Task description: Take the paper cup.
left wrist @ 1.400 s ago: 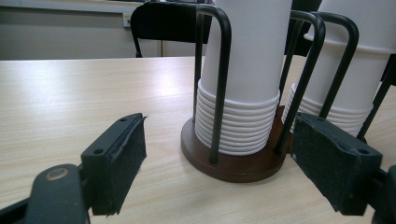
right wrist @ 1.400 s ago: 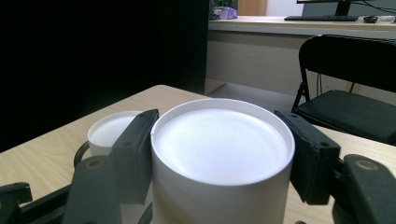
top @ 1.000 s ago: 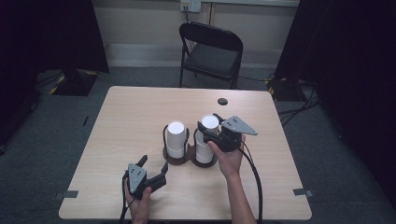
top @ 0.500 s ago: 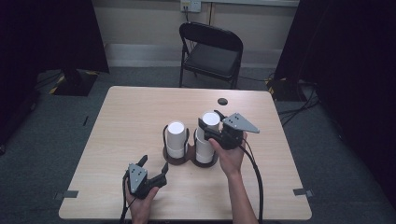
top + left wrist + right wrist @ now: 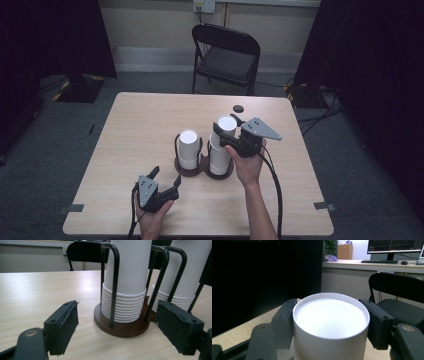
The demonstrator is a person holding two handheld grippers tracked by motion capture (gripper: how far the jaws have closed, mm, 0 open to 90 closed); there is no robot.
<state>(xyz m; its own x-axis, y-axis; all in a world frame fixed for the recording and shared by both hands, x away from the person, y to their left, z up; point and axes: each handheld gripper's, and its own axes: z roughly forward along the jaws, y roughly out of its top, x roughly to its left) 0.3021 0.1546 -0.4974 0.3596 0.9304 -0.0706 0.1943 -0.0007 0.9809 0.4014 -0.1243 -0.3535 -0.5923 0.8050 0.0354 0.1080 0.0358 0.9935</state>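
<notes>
Near the table's middle, my right gripper point(image 5: 223, 135) clamped the white cup point(image 5: 330, 322); my left gripper point(image 5: 117, 327), near the front edge, gaped at the stacked rims.

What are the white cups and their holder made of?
The cups look like matte white paper, judging by the thin rolled rims stacked at the bottom. The holder seems to have a glossy brown wooden base and smooth black metal rods, though those could be coated plastic.
</notes>
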